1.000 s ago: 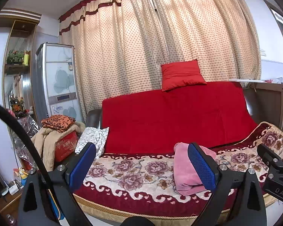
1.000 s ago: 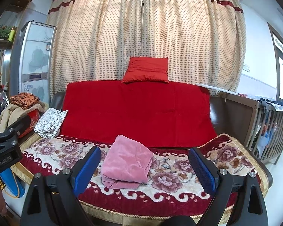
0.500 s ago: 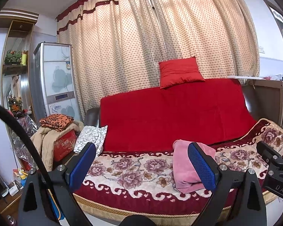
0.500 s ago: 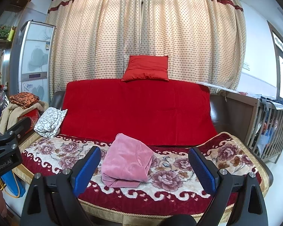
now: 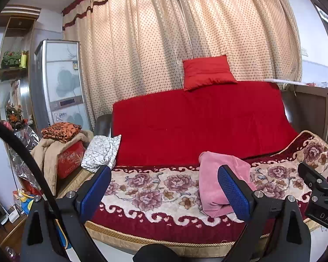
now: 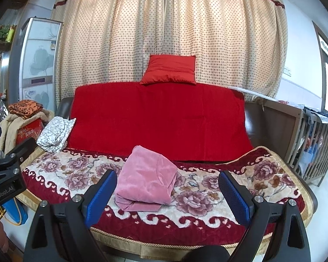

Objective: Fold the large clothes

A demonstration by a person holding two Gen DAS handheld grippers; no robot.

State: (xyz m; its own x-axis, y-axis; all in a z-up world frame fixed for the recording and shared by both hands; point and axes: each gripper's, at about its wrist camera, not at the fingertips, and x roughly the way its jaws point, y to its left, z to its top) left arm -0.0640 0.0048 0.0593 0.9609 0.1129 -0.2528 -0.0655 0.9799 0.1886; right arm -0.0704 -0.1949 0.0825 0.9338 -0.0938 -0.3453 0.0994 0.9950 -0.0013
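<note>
A pink velvety garment (image 6: 146,176) lies folded into a thick bundle on the flowered seat cover of the sofa (image 6: 207,196). In the left wrist view the same pink garment (image 5: 212,183) sits right of centre, partly behind my right-hand finger. My left gripper (image 5: 164,194) hangs open in front of the sofa, well short of the cloth, with nothing between its blue pads. My right gripper (image 6: 167,196) is also open and empty, its fingers framing the bundle from a distance.
A red throw (image 6: 159,120) covers the sofa back, with a red cushion (image 6: 169,69) on top. A black-and-white cloth (image 6: 54,133) lies at the sofa's left end. Piled clothes and a red box (image 5: 63,150) stand left. A wooden crib (image 6: 312,144) stands right.
Both grippers have drawn back and risen slightly, so the sofa and pink bundle sit a little lower and farther. The bundle itself has not moved.
</note>
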